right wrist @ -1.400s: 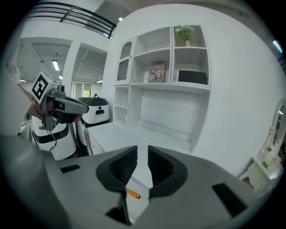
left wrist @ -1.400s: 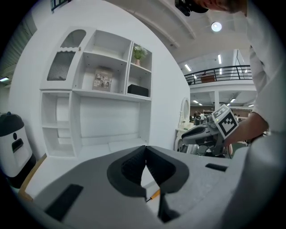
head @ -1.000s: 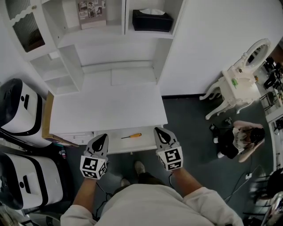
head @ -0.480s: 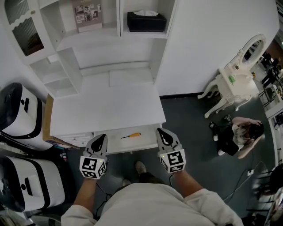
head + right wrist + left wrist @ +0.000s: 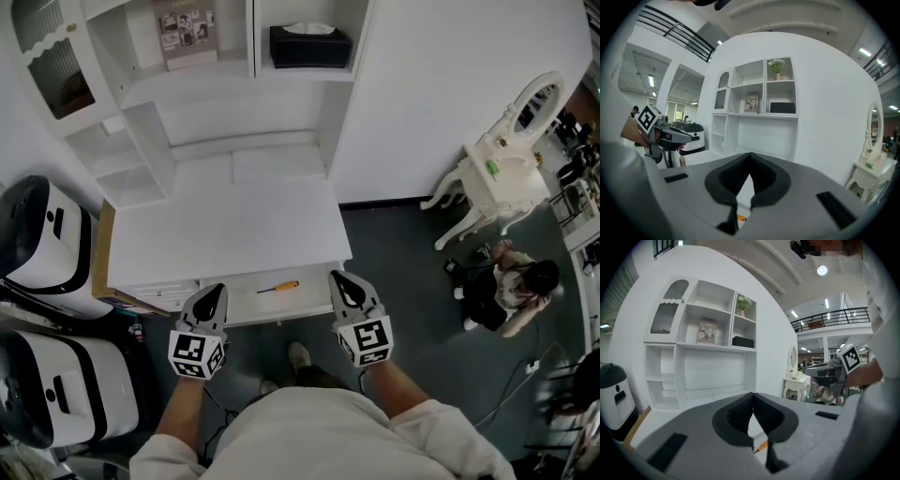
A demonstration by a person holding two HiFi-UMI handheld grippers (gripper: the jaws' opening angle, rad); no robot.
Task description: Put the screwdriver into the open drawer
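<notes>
An orange-handled screwdriver (image 5: 278,288) lies inside the open white drawer (image 5: 244,304) under the desk's front edge. My left gripper (image 5: 212,291) hovers at the drawer's left front corner, jaws shut and empty. At the drawer's right end is my right gripper (image 5: 339,279), also shut with nothing held. In the left gripper view the closed pads (image 5: 753,394) meet in front, with the screwdriver (image 5: 761,446) just below them. In the right gripper view the jaws (image 5: 750,154) are shut, and a bit of orange handle (image 5: 741,218) shows under them.
The white desk top (image 5: 225,225) stretches behind the drawer, with a shelf unit and a black tissue box (image 5: 310,44) above it. Two white machines (image 5: 42,244) stand at the left. A white dressing table (image 5: 502,173) and a seated person (image 5: 511,291) are at the right.
The right gripper has lifted slightly beside the drawer. The left gripper and the screwdriver have stayed where they were.
</notes>
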